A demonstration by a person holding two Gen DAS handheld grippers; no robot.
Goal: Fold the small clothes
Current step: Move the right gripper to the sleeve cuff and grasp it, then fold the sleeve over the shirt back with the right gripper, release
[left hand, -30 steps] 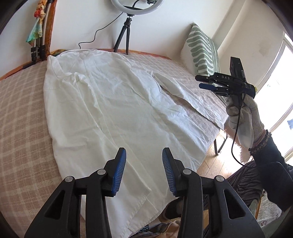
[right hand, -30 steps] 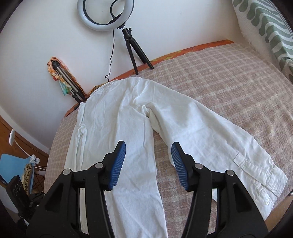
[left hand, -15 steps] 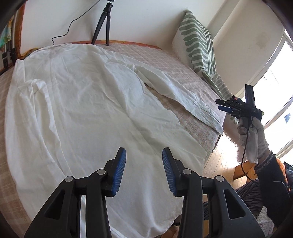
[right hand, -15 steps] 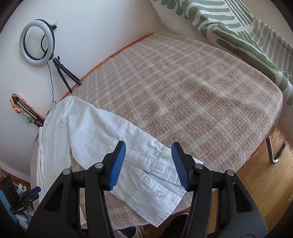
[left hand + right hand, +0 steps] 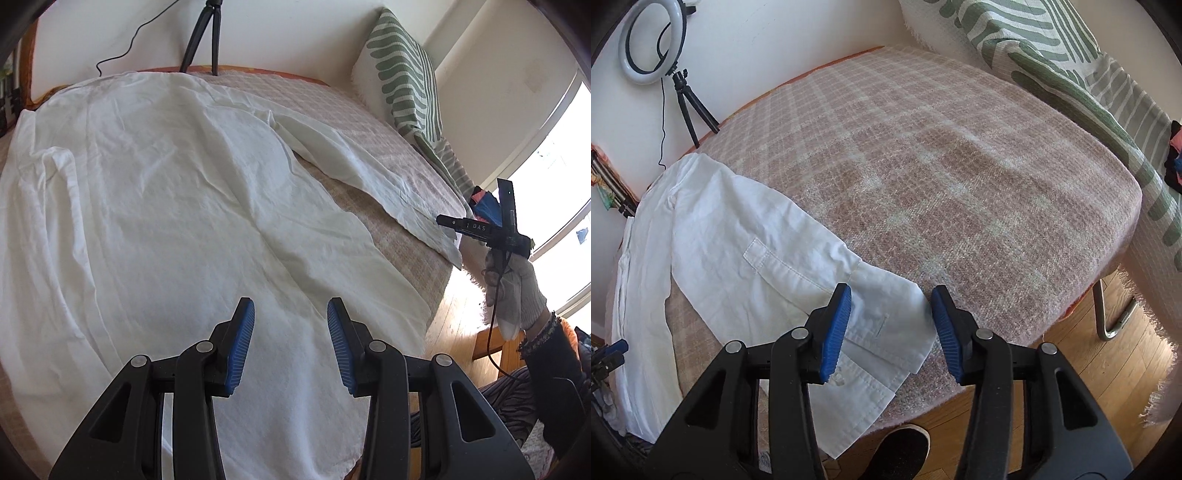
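A white long-sleeved shirt (image 5: 166,206) lies spread flat on the checked bed cover (image 5: 388,229). My left gripper (image 5: 291,339) is open and empty, low over the shirt's lower body near the hem. One sleeve (image 5: 738,254) stretches toward the bed's near edge, and its cuff (image 5: 886,325) lies between the fingers of my right gripper (image 5: 891,328), which is open just above it. The right gripper also shows in the left wrist view (image 5: 476,229), held by a gloved hand at the sleeve's end.
A green-striped pillow (image 5: 1052,55) leans at the bed's right side. A ring light on a tripod (image 5: 657,44) stands against the wall. Wooden floor (image 5: 1071,387) and a metal chair leg (image 5: 1108,325) lie beyond the bed edge. A dark shoe (image 5: 897,454) is below the edge.
The left gripper moved lower and closer over the shirt body. The right gripper swung from the shirt's middle out along the sleeve and came down over the cuff. Both stayed open.
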